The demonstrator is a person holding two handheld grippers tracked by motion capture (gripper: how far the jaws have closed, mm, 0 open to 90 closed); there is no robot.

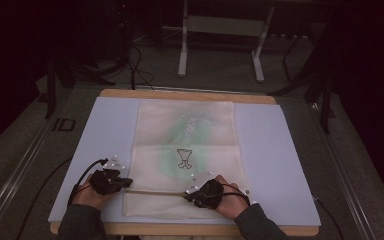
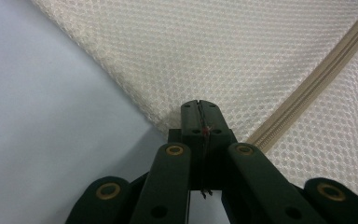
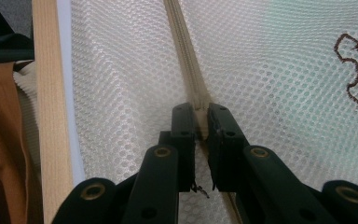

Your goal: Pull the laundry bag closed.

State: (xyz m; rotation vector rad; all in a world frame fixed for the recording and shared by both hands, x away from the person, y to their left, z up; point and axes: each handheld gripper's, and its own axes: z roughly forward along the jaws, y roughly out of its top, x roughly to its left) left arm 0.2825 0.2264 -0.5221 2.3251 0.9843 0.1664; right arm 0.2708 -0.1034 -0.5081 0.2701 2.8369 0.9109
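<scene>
High view: we are looking at a cream mesh bag (image 1: 185,150) lying flat on the pale blue mat (image 1: 280,150), which is sitting on a wooden table (image 1: 187,94). Something pale green with a brown outline drawing is showing through the mesh in the bag's middle; we cannot tell what it is. A zipper (image 1: 155,191) is running across the bag near the edge closest to us.

Left gripper (image 1: 111,181) is sitting at the bag's left edge, at the zipper's end. In the left gripper view its jaws are pressed together on the edge of the mesh, right where fabric meets mat, with the zipper (image 2: 317,77) running off to one side.

Right gripper (image 1: 205,192) is sitting further along the same zipper, near its right part. In the right gripper view its jaws are clamped on the zipper (image 3: 186,60) itself, the tape passing straight between the two pads. We cannot make out the slider there.

Both hands are resting low on the mat, grippers well apart.
</scene>
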